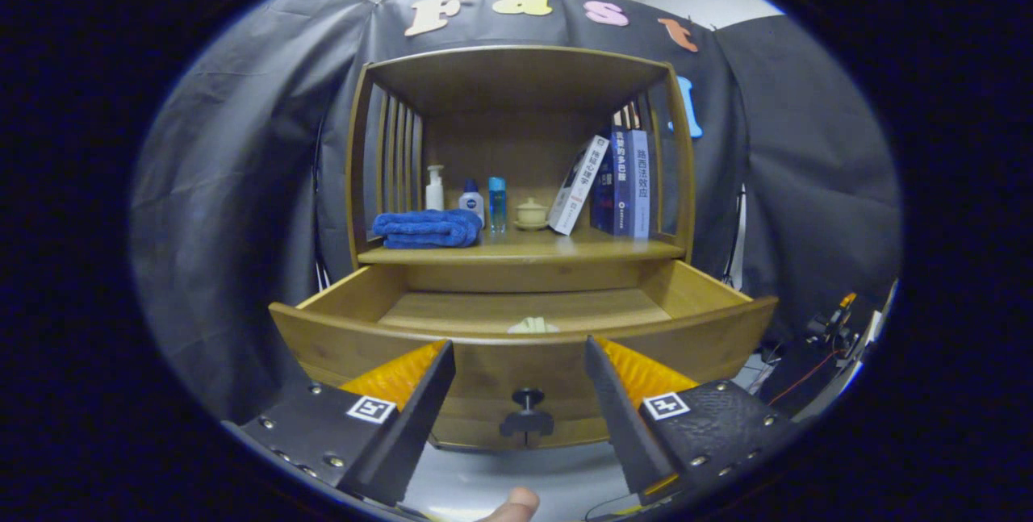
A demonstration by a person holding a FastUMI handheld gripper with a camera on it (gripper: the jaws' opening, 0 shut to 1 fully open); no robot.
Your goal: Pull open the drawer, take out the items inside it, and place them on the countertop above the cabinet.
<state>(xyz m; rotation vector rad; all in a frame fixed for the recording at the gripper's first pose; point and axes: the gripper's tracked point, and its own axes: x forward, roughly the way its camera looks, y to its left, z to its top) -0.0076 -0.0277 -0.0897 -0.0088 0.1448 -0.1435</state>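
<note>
The two-finger gripper (520, 352) is held with its jaws spread wide apart and nothing between them but the small dark knob (526, 399) on the front panel, which is left untouched. Just beyond the fingertips, the wide wooden drawer (363, 344) of the cabinet is seen pulled open, and a small pale item (533, 326) is glimpsed inside it, close behind the front panel. Above, on the wooden countertop (524, 249), a folded blue towel (428, 228), a white pump bottle (434, 188), two small bottles (471, 201), a lidded pale cup (531, 212) and several books (617, 181) are lined up. A fingertip (512, 503) is visible below the gripper.
</note>
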